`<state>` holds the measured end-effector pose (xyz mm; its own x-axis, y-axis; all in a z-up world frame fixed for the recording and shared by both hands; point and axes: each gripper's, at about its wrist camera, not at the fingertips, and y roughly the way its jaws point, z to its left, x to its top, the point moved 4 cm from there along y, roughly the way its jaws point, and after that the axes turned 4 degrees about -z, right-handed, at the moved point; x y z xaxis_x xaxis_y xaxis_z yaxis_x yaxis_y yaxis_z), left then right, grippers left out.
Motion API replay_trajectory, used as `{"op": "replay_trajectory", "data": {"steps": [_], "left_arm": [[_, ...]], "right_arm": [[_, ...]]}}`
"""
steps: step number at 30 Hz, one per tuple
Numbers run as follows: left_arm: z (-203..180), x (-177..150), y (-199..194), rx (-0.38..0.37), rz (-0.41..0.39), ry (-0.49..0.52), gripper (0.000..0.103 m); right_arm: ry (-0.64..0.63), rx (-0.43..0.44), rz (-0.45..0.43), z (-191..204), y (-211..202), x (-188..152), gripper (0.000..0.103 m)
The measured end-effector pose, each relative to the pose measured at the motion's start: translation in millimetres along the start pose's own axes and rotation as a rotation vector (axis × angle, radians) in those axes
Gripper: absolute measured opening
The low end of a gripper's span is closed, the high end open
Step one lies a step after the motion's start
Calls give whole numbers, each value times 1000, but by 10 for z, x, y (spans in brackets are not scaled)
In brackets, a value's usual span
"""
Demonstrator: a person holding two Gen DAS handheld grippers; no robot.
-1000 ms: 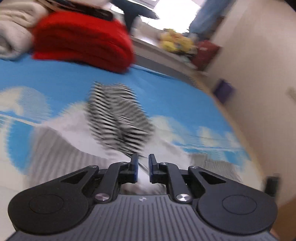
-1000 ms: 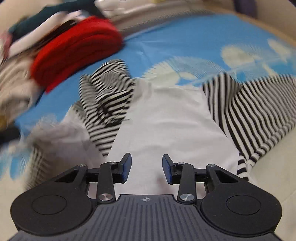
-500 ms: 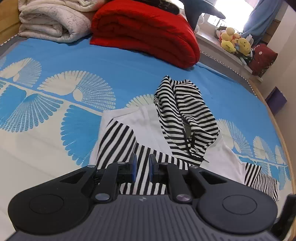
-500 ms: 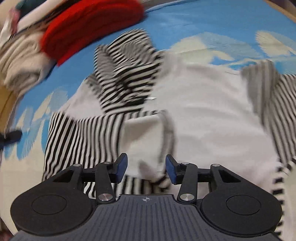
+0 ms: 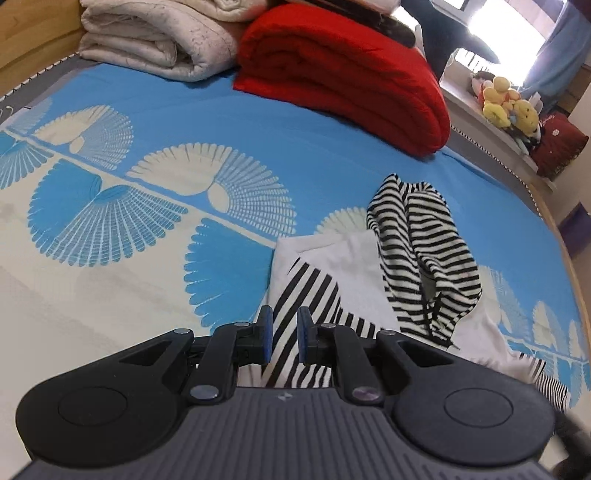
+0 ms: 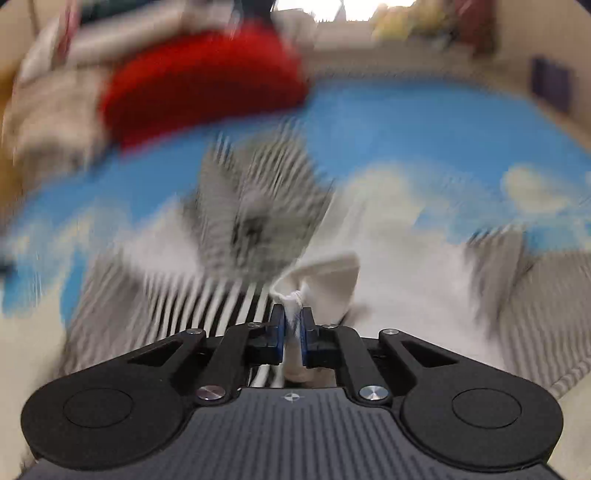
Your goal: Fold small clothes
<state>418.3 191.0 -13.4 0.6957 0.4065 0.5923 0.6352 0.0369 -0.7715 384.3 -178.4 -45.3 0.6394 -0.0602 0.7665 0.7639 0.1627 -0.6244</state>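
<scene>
right wrist view: right gripper (image 6: 291, 334) closing, pads pinching white hem (image 6: 325, 277) to lift for fold; left gripper (image 5: 284, 339) near-shut over striped sleeve (image 5: 303, 310), grip unclear.

A bed (image 5: 221, 110) carries a blue sheet (image 5: 314, 155) printed with cream fans. At its far end a red blanket (image 5: 343, 74) lies folded, touching a cream quilt (image 5: 159, 40) folded to its left. Beyond the bed, yellow plush toys (image 5: 506, 103) sit on a ledge (image 5: 469, 110) beside a dark red bag (image 5: 561, 144). Blue curtains (image 5: 557, 62) hang by a bright window (image 5: 502, 33).
</scene>
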Motion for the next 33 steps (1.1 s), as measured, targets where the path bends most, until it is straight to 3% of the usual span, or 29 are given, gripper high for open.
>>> {"op": "replay_trajectory", "data": {"steps": [2,4,7,10,13,14,15,17,19,21,25,27,29,31,33], "left_arm": [[-32,-37,10,-2,9,16,13],[-97,-90,41,-10,22,42,13],[-177,-169,113,-15,49,73,13],[-234,-236,182,-14,67,87,13],[-285,-333,273,-20,98,104,13],[-300,-378,311,-24,114,109,13],[-308,-422,347,-30,129,111,13],[-328,-531,438,-48,170,114,13],[-329,-663,543,-54,216,128,13],[-290,-802,656,-52,264,135,13],[-174,-1024,834,-16,347,151,12],[-200,-1011,795,-23,341,168,12],[-254,-954,713,-32,308,194,13],[-277,-963,704,-37,301,214,14],[-231,-1035,768,-10,329,213,14]], "right_arm": [[33,-18,-77,-222,-198,91,6],[116,-66,-49,-542,-231,23,5],[251,-172,102,-1022,-91,-265,8],[431,-115,251,-1308,78,-470,11],[437,-56,250,-1296,142,-444,44],[422,-47,245,-1270,165,-423,51],[416,-49,247,-1259,193,-409,51],[417,-63,277,-1283,276,-416,50],[408,-85,329,-1288,371,-501,42],[402,-92,334,-1265,409,-542,8],[385,-43,223,-1188,268,-344,6],[392,-25,115,-1176,93,-144,5],[364,-35,70,-1160,-1,-23,5],[361,-91,136,-1224,59,-78,7],[365,-163,281,-1319,210,-281,8]]}}
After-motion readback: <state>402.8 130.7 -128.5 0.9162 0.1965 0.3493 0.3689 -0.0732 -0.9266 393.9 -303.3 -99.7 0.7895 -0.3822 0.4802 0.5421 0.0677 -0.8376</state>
